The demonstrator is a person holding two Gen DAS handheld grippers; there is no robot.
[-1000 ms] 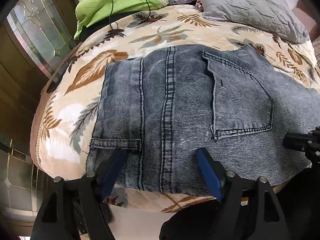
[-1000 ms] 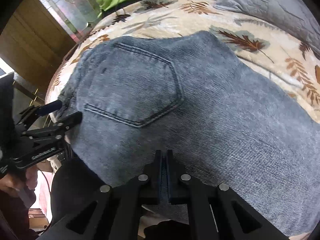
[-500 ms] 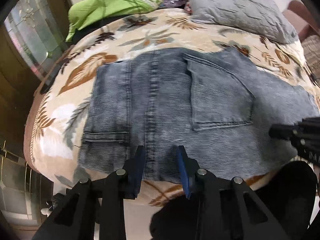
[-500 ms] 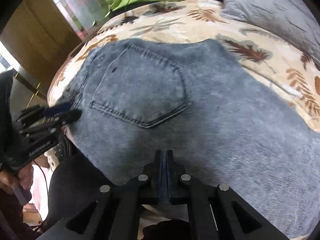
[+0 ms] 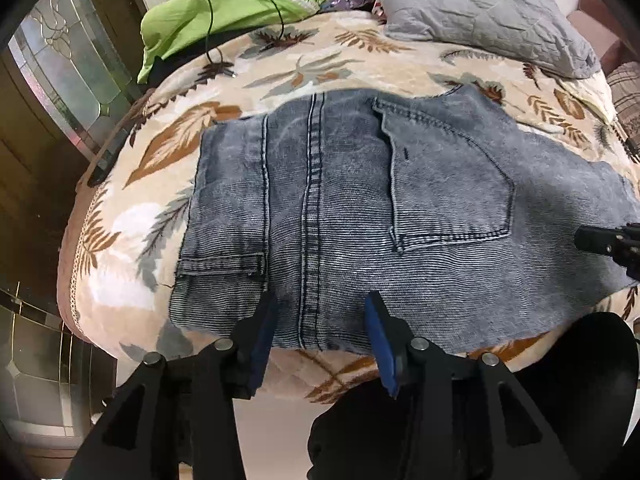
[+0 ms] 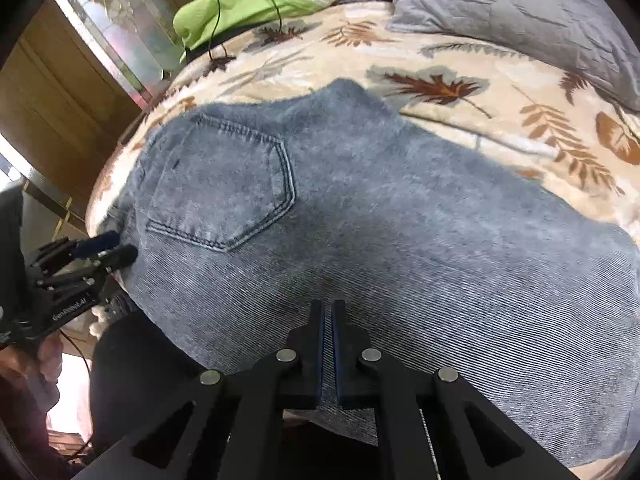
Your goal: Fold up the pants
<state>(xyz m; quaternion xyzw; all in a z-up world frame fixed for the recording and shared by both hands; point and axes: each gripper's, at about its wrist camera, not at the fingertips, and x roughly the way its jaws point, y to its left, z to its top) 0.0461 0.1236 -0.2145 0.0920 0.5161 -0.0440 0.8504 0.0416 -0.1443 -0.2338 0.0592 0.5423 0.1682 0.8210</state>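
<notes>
Pants point(image 5: 360, 208) lie flat on the bed point(image 5: 280, 68), grey-blue denim, seat side up, spread across the leaf-print blanket near its front edge. Waistband end sits toward the left of the left wrist view; a back pocket point(image 5: 448, 176) faces up to the right of the centre seam.

My left gripper point(image 5: 320, 312) is over the near edge of the pants, just at the centre seam. Its fingers point(image 5: 262, 328) have just been opening a little and stand apart, one on each side of the seam, with denim lying between them but not pinched. Released, then.

My right gripper point(image 6: 328, 320) is further along the near edge, to the right of the pocket point(image 6: 220, 188). Its fingers point(image 6: 318, 344) are clenched on a thin fold of the denim; a strip of cloth shows in the narrow gap between them. The cloth around it looks smooth, slightly blurred.

From the right wrist view my left gripper shows at the far left edge of the pants. A hand point(image 6: 48, 356) holds its handle below.

Behind the pants: a grey pillow point(image 5: 480, 12) at the far right of the bed, a green cloth point(image 5: 208, 16) at the far left with a black cable point(image 5: 208, 28) running across it.
</notes>
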